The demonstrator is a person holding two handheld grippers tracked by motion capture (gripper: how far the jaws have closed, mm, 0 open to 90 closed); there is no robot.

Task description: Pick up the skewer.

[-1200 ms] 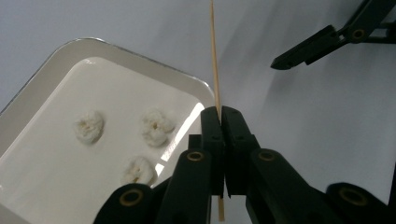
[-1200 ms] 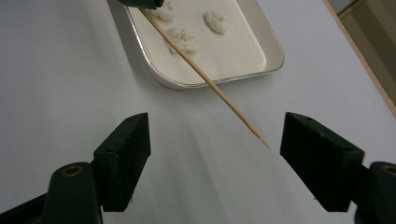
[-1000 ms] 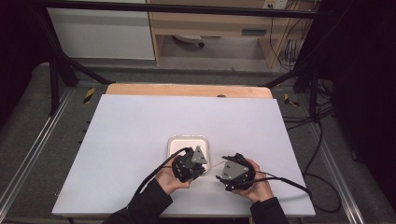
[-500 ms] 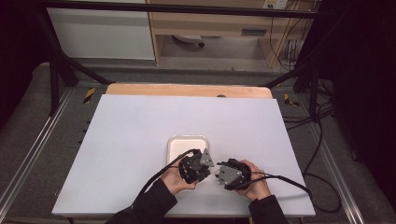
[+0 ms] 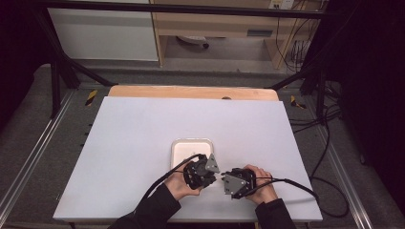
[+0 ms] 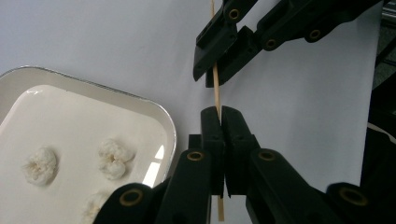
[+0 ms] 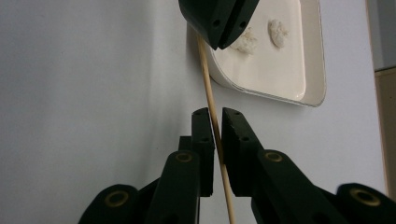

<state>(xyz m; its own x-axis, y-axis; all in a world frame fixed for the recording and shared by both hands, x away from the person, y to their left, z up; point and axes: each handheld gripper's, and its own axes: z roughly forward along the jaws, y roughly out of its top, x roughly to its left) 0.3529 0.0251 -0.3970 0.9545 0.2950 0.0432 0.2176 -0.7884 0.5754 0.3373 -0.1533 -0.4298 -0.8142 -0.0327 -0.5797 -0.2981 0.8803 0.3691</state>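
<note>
Skewer is the thing being worked: a thin wooden stick spanning the gap between both grippers, held off the white table just in front of the tray.

Left gripper: jaws clenched on the stick, no gap visible between the pads in its own view. Stick runs straight up out of the tips and down past them toward the bottom of that view, so the clamp sits partway along the stick, not at an end.

Right gripper: jaws stand either side of the stick with a sliver of light between them. Stick lies against the left pad; whether the right pad actually bears on it, can't tell. Reads as a loose hold or a grip mid-change, not a firm clamp.

Why two grippers on one stick, my guess: handover or regrip. One end pinned hard keeps it from rolling or dropping while the other gripper slides or resets for a better hold (thin round stick, easy to lose).

From above, the two grippers face each other tip to tip, near the front edge of the table, hands close together.

Tray holds a few white, fluffy lumps (food, can't tell what). Stick kept right beside the tray suggests the lumps are meant to be speared next, judgement only. Nothing is on the stick yet.
</note>
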